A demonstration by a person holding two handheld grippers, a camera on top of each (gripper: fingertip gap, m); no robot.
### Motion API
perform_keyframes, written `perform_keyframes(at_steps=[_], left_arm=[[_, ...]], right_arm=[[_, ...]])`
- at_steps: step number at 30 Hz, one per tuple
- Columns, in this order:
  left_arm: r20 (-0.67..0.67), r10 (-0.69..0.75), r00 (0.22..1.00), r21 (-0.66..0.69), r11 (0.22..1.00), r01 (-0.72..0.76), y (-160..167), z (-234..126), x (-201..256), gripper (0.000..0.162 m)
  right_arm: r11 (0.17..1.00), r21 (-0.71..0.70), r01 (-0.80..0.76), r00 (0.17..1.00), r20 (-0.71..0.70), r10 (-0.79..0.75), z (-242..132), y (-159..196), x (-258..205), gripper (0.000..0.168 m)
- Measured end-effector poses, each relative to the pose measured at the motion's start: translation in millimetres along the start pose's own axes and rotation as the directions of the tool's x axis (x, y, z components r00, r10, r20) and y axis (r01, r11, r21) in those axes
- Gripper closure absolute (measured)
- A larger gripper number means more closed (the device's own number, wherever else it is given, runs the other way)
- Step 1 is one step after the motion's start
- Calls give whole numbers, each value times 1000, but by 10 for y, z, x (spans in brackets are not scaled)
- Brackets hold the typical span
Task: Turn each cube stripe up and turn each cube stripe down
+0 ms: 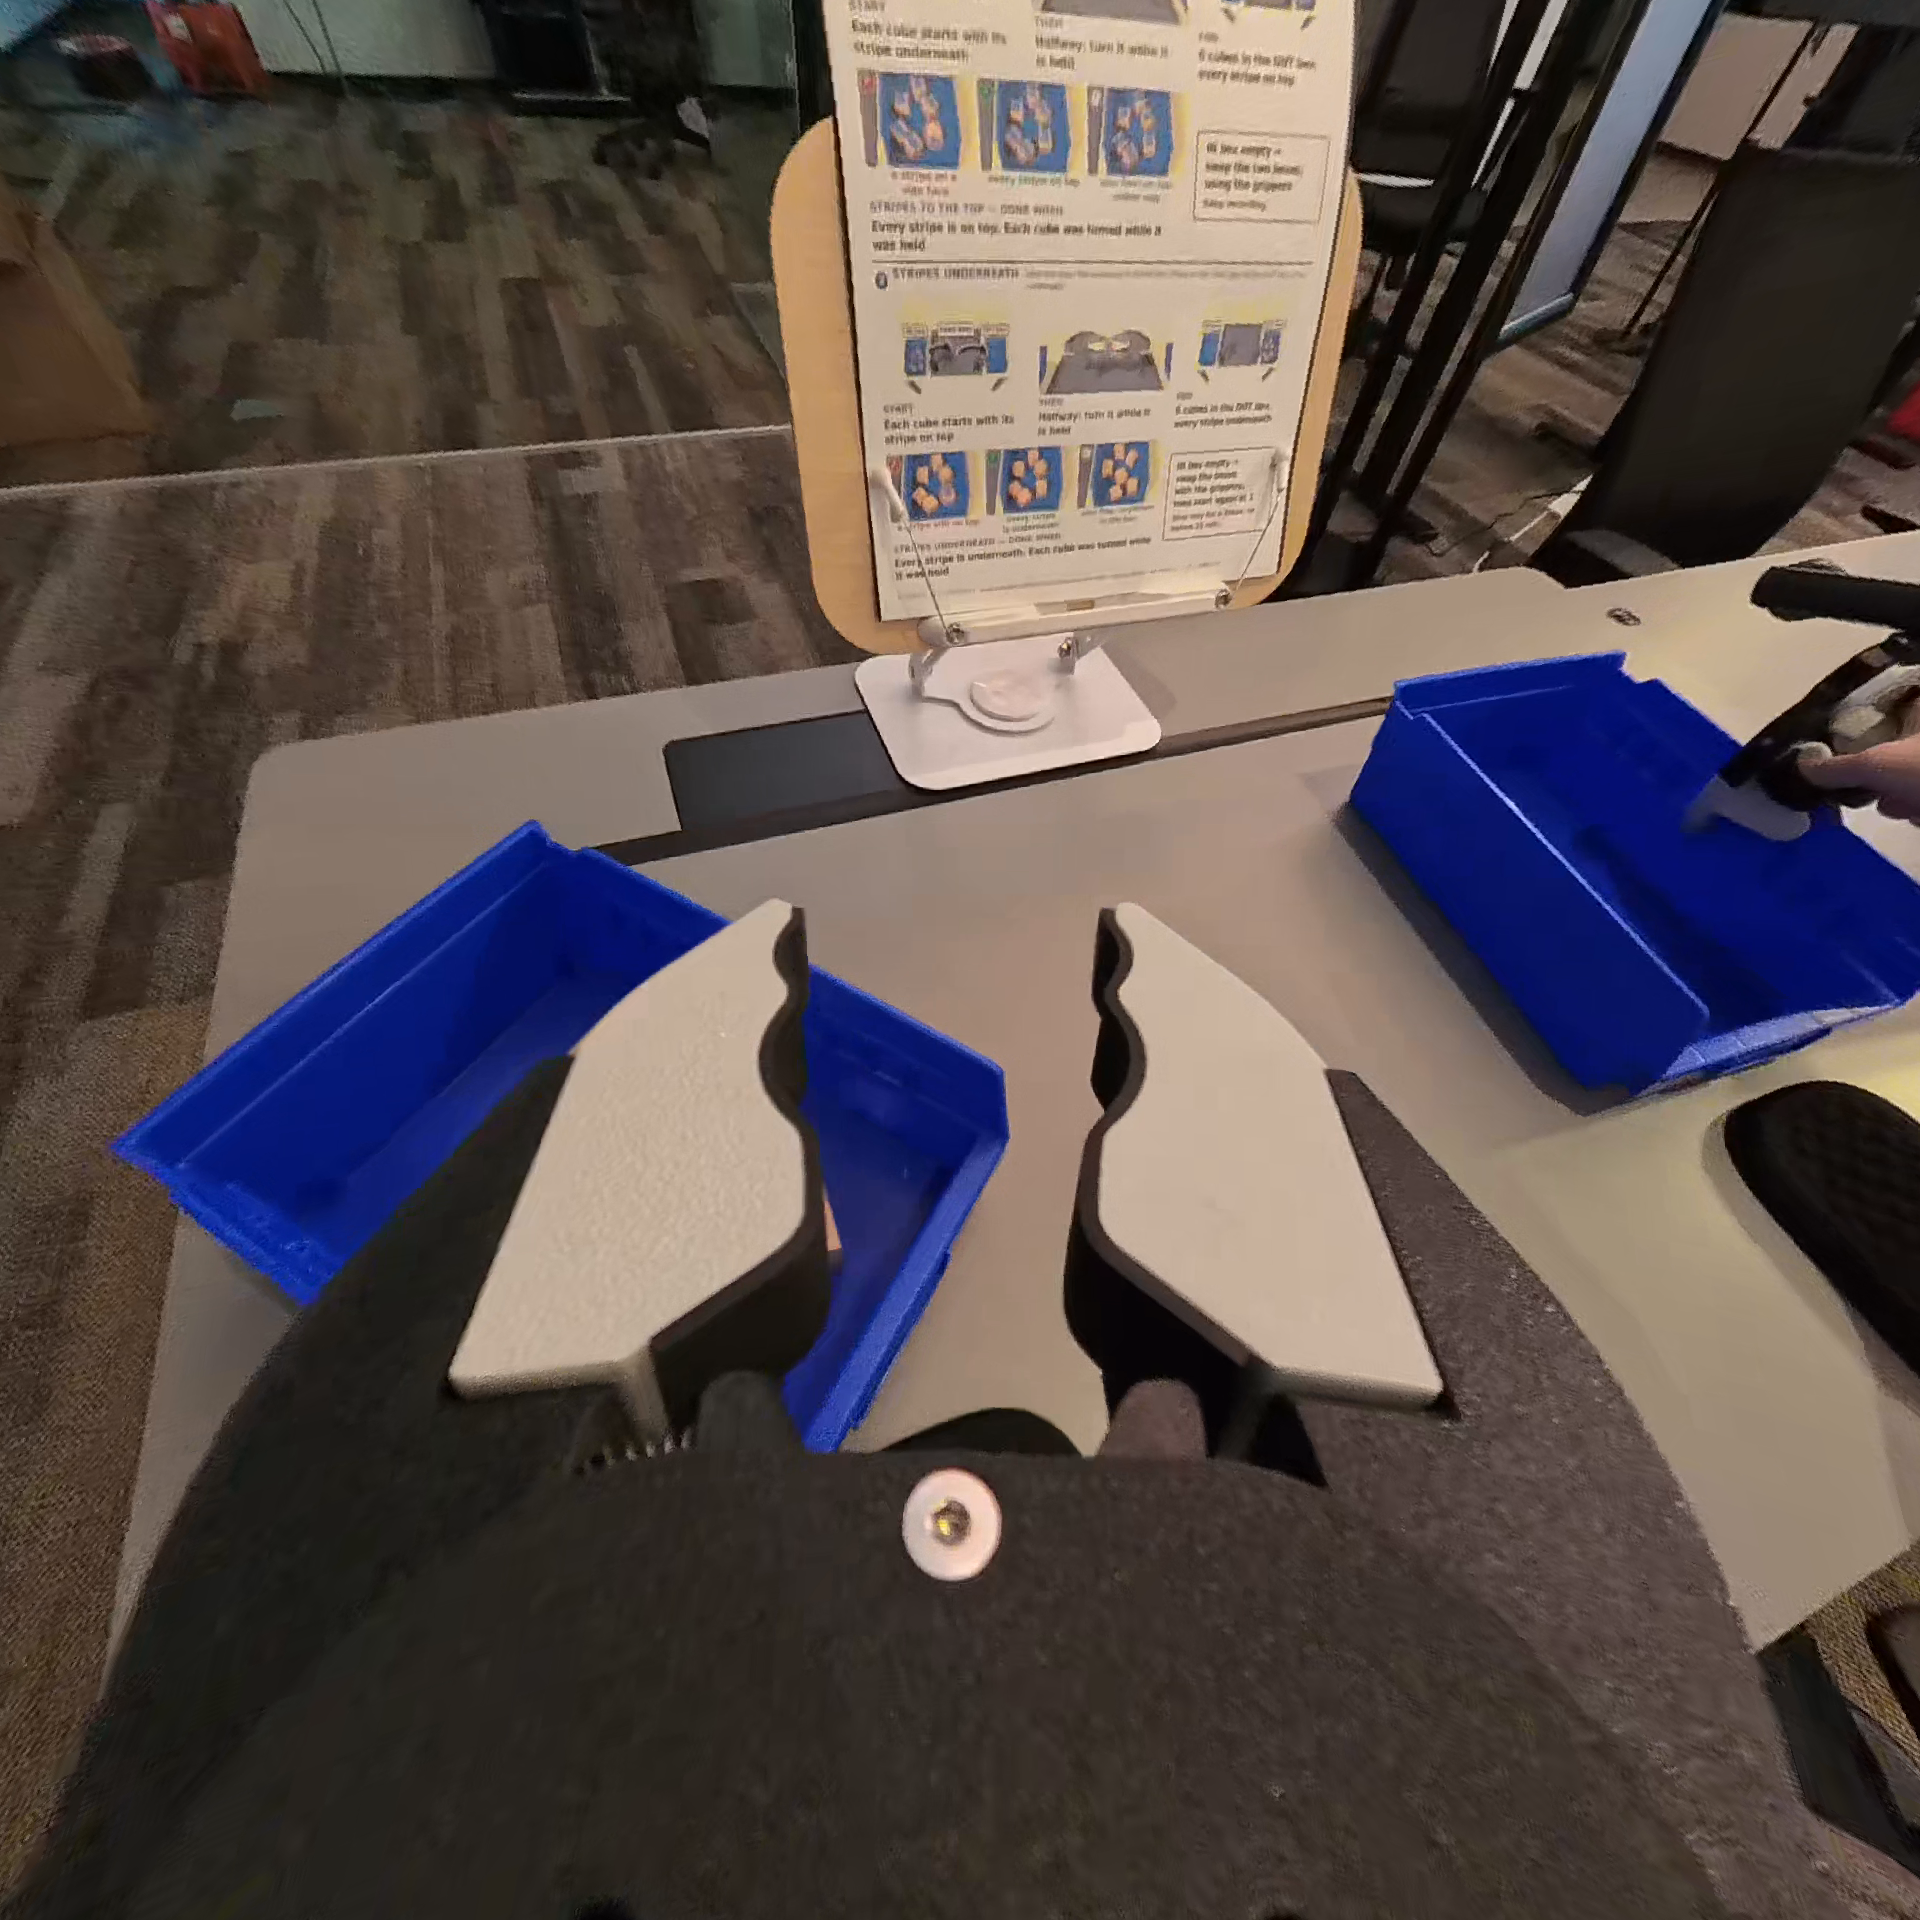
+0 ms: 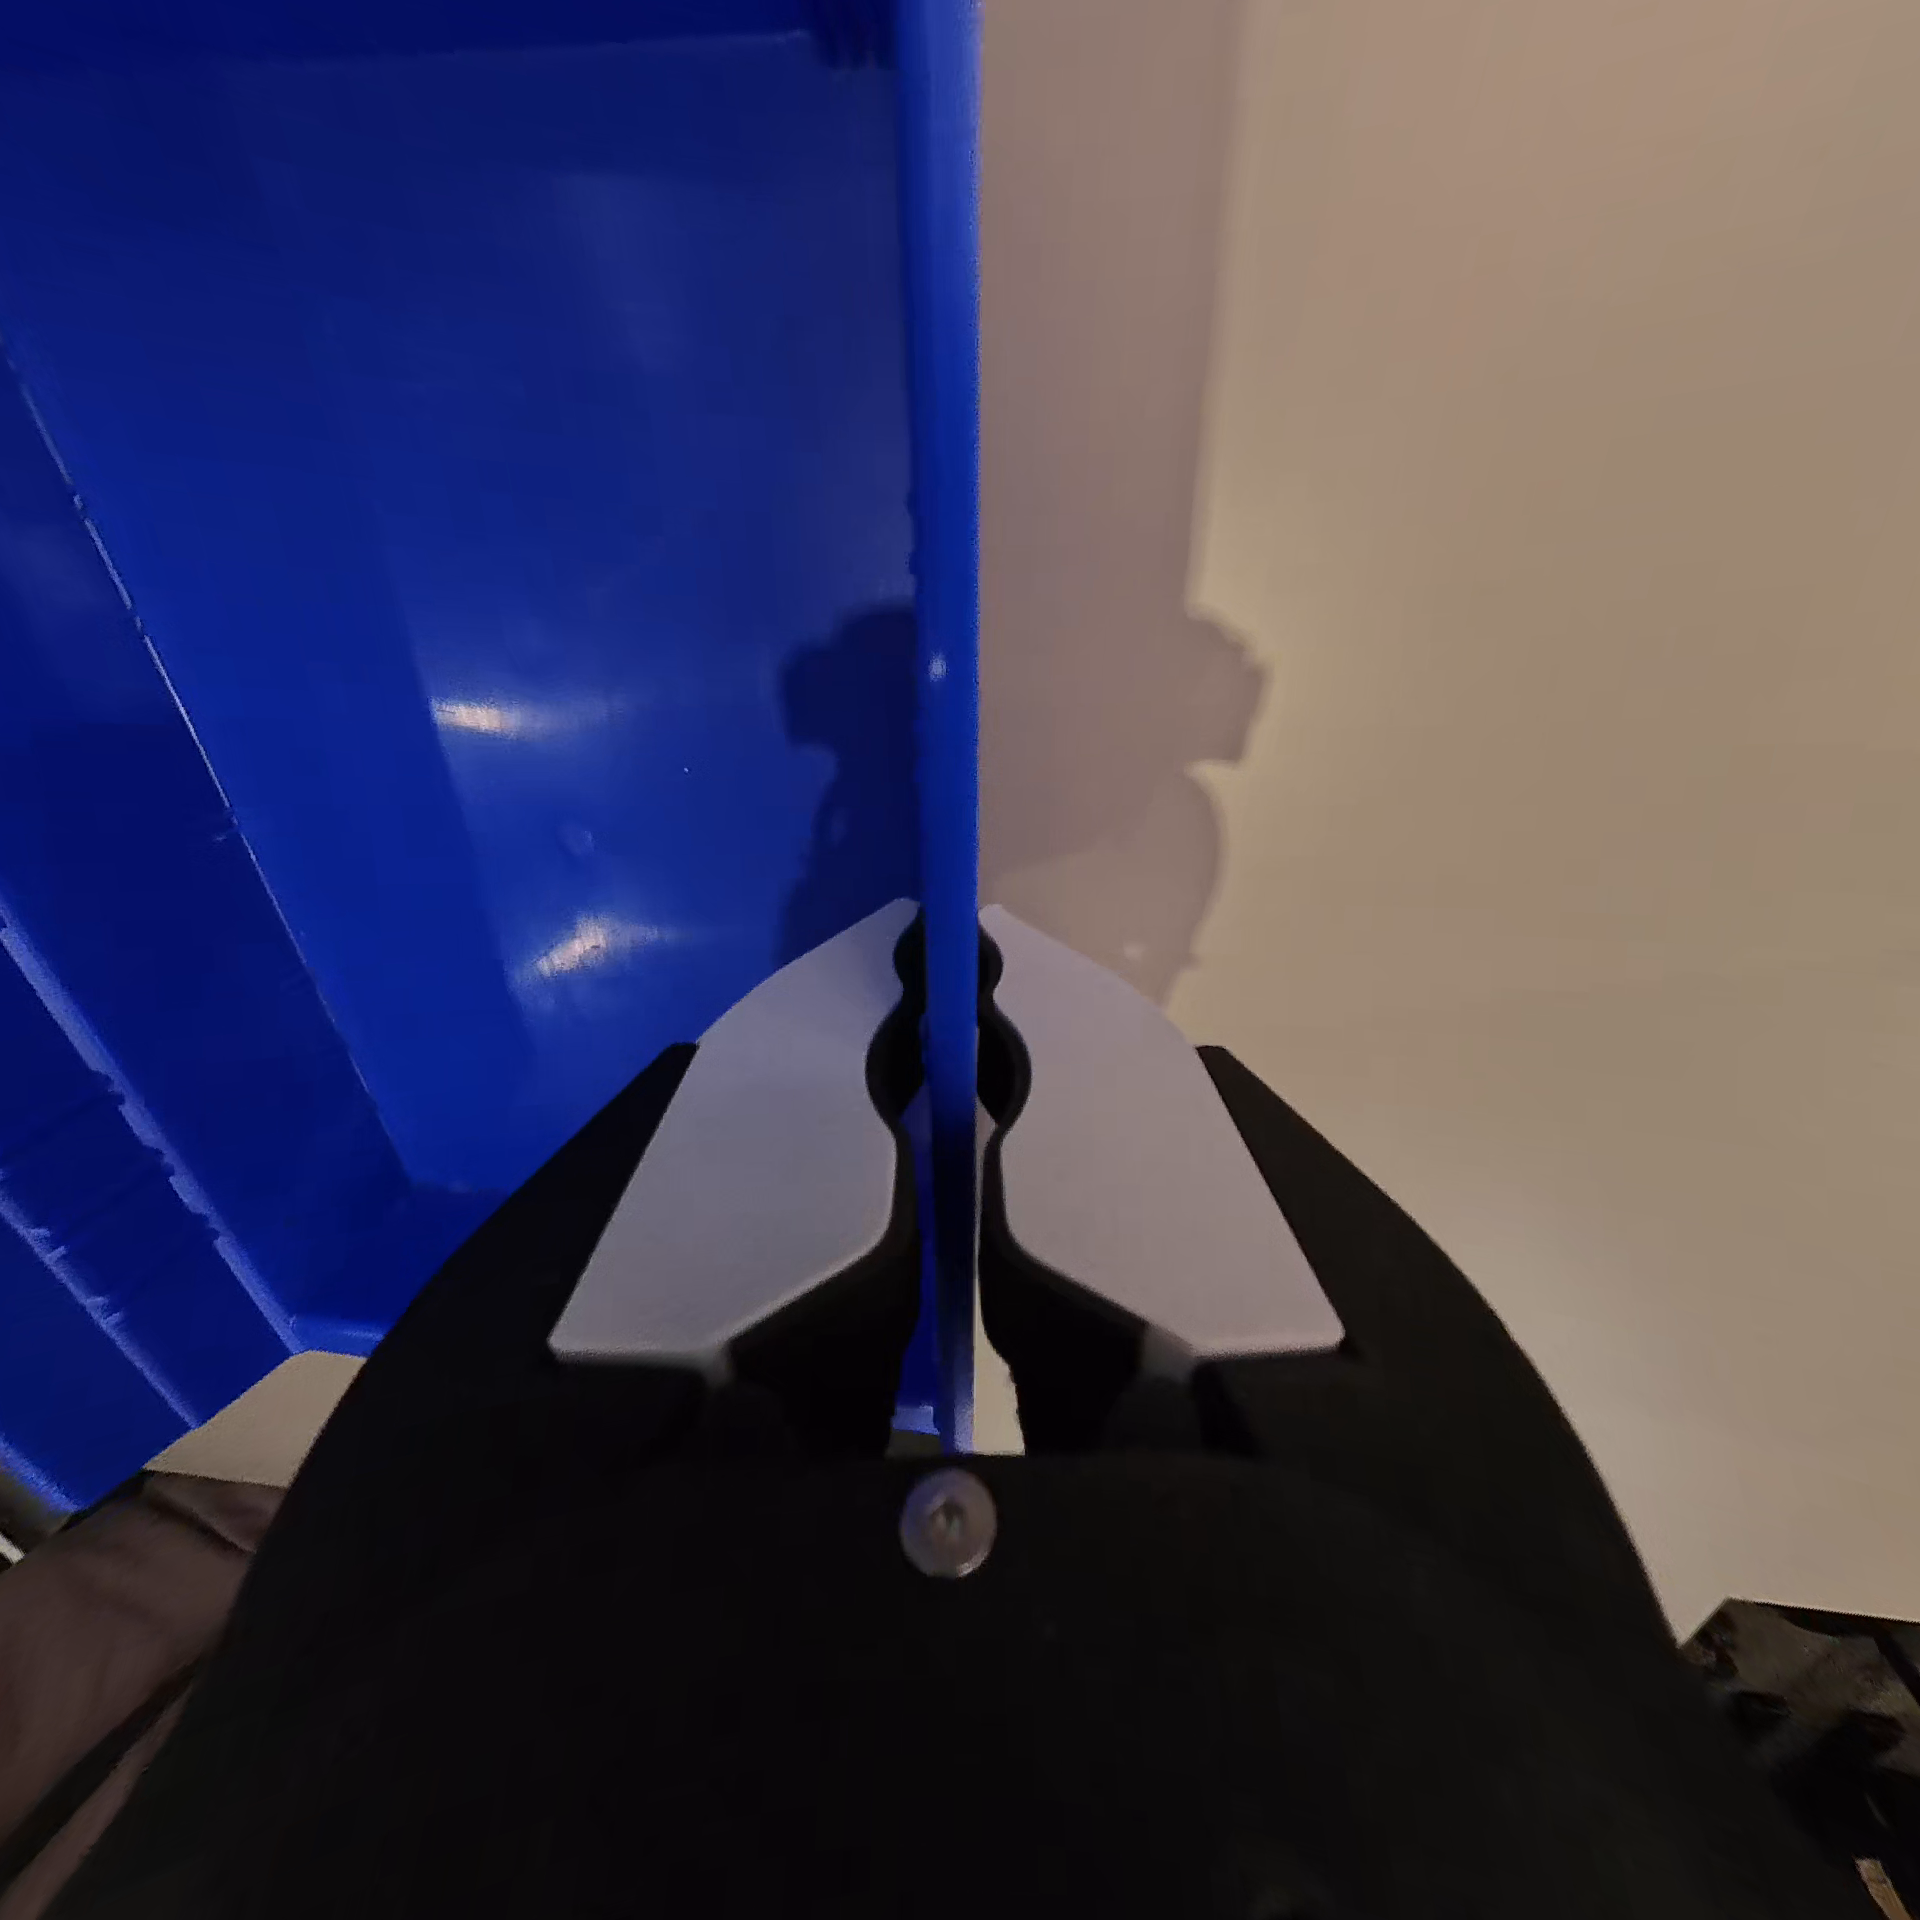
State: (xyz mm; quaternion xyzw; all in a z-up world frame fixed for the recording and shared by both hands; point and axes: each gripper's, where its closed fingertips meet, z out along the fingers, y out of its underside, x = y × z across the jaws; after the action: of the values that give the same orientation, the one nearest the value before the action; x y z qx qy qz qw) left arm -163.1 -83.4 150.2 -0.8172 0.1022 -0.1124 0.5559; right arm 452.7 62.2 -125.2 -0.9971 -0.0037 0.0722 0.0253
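Right gripper (image 2: 948, 935) pinches the side wall of the right blue bin (image 1: 1538, 914) at frame right; left gripper (image 1: 945, 935) hangs spread above the left blue bin (image 1: 343, 1091), lower left. Cubes mostly hidden; only an orange sliver shows behind the left finger. That thin wall could slip free if the bin is dragged carelessly.

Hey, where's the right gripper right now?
The right gripper is shut on the side wall of the right blue bin, on the table's right side.

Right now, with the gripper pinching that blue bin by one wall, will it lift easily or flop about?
The blue bin looks like stiff moulded plastic, so probably no flopping. No cubes show inside, so it is likely light. The right gripper clamps only one thin, glossy wall, so the bin may tilt or slip.
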Motion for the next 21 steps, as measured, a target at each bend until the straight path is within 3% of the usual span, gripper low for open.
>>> perform_keyframes(at_steps=[8, 11, 14, 17, 21], left_arm=[[21, 15, 1000, -30, 999, -14, 23, 73, 11, 109], [25, 14, 1000, -31, 999, -13, 23, 91, 17, 109], [26, 31, 999, -33, 999, -30, 15, 115, 41, 109], [31, 58, 998, 15, 998, -59, -88, 119, 62, 109], [1, 108, 994, 190, 976, -107, -381, 27, 176, 111]], right_arm=[[998, 51, 33, 999, -17, -32, -22, -27, 143, 159], [989, 129, 74, 996, -58, -67, -136, -93, 165, 137], [947, 299, 117, 988, -130, -81, -529, -231, 190, 127], [798, 567, 203, 970, -226, -86, -1191, -425, 97, 121], [447, 859, 251, 967, -197, -164, -1996, -506, -414, 109]])
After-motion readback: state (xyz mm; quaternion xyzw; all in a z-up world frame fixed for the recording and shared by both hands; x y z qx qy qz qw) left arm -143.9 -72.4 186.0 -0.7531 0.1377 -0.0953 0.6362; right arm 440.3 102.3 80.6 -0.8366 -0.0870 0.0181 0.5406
